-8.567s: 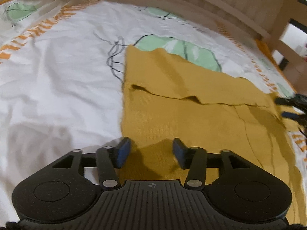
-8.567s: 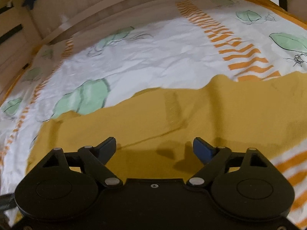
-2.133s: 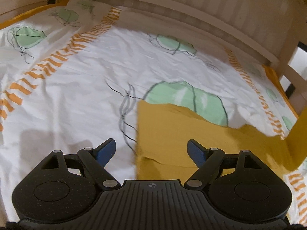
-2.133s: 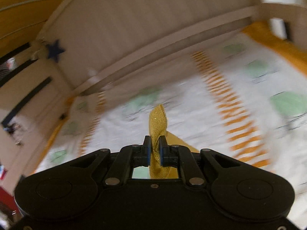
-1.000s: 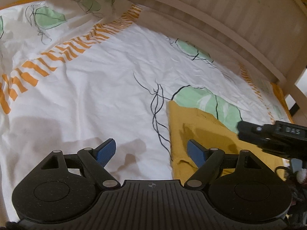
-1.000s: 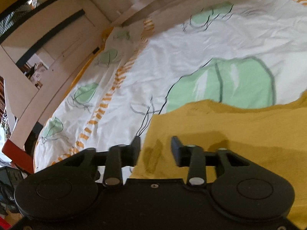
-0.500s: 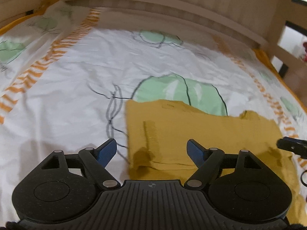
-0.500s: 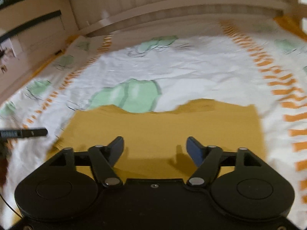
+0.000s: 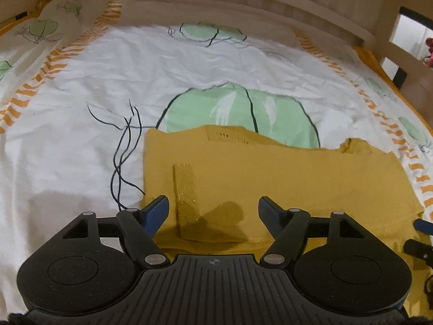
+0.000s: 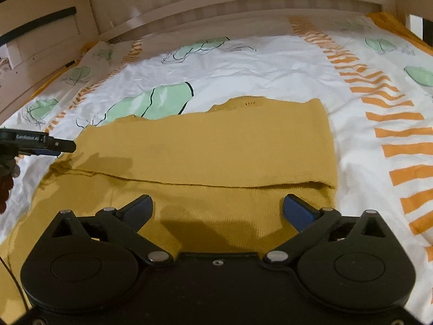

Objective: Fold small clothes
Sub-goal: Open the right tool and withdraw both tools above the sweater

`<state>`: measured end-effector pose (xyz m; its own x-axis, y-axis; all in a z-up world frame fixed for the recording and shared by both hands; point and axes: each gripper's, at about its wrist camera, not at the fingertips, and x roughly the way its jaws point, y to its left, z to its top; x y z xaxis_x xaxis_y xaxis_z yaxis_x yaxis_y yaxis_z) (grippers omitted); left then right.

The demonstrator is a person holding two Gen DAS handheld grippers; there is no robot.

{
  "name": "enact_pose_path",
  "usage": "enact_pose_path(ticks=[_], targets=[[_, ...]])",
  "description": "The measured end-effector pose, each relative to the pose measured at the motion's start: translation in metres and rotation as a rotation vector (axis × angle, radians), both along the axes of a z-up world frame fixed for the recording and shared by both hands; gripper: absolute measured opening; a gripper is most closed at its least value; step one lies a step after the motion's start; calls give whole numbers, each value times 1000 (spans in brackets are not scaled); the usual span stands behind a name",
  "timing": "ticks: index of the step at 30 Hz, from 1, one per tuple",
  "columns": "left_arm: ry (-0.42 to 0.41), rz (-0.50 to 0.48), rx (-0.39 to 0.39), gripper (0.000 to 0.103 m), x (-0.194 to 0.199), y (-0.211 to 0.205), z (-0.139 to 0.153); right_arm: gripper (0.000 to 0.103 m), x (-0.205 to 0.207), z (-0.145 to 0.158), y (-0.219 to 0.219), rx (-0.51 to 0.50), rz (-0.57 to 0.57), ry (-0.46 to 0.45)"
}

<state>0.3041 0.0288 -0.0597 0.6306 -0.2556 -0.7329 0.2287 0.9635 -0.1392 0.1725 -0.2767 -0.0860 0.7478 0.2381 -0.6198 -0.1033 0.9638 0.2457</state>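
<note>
On the bed (image 9: 189,62) we see the garment (image 10: 205,146), a mustard knit lying flat, its far layer already folded toward us over the near one. We judge it light, limp and non-slippery; corners or the fold edge offer the best hold. The right gripper (image 10: 217,208) has just been opening, jaws wide, nothing between them. The left gripper (image 9: 213,211) has been narrowing, still open above the cloth, gripping nothing.
</note>
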Motion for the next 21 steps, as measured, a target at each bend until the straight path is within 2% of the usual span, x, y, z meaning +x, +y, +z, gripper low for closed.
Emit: enact_pose_path(ticks=[6, 13, 15, 16, 18, 19, 21], targets=[[42, 19, -33, 72, 7, -1, -10, 103, -4, -4, 9, -66, 41, -23], [75, 31, -45, 69, 13, -3, -16, 103, -7, -8, 4, -36, 41, -36], [76, 40, -34, 62, 14, -4, -15, 103, -7, -8, 3, -28, 43, -37], [76, 47, -25, 54, 15, -5, -15, 103, -7, -9, 2, -24, 43, -37], [73, 57, -22, 27, 16, -5, -14, 103, -6, -9, 2, -22, 44, -35], [73, 54, -39, 6, 16, -5, -13, 103, -6, -9, 2, -23, 45, -35], [84, 62, -87, 6, 14, -1, -10, 103, -6, -9, 2, -21, 45, -36]])
